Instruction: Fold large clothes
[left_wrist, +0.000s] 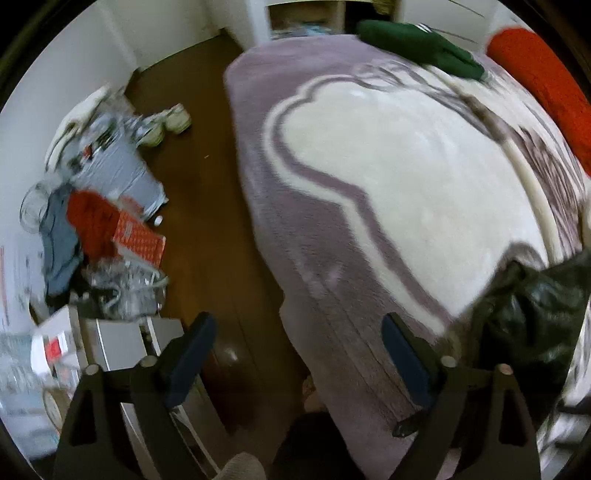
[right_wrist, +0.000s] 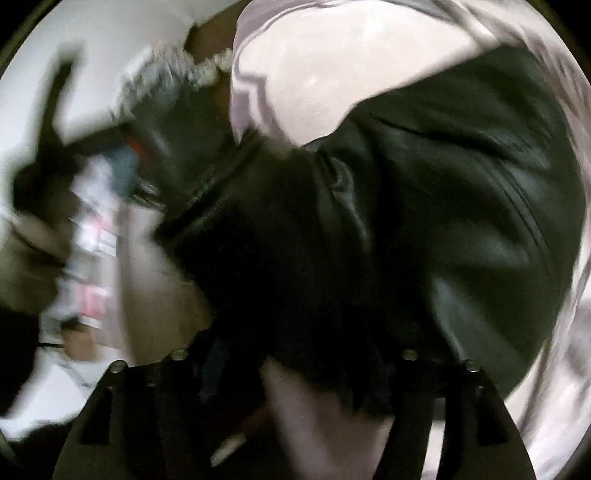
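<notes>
1. I judged the fold as barely begun: the black leather jacket (right_wrist: 461, 206) lay bunched and creased on the near part of the bed, over the purple-and-cream blanket (left_wrist: 388, 177), with no flat panel or crease line that I could make out.
2. My left gripper (left_wrist: 299, 354) hung above the bed's edge with its fingers spread wide and nothing between them; the jacket sat well off to its right.
3. My right gripper (right_wrist: 295, 369) was pressed into the jacket's dark, fuzzy collar area. The fabric hid its fingertips and the picture was smeared, so I could not tell whether it was pinching the cloth.
4. Still left, in my reading: spreading the jacket flat, folding the sleeves in, then doubling the body.
5. A green garment (left_wrist: 421, 44) and a red one (left_wrist: 546, 88) lay at the far end of the bed, apparently unfolded too.
</notes>
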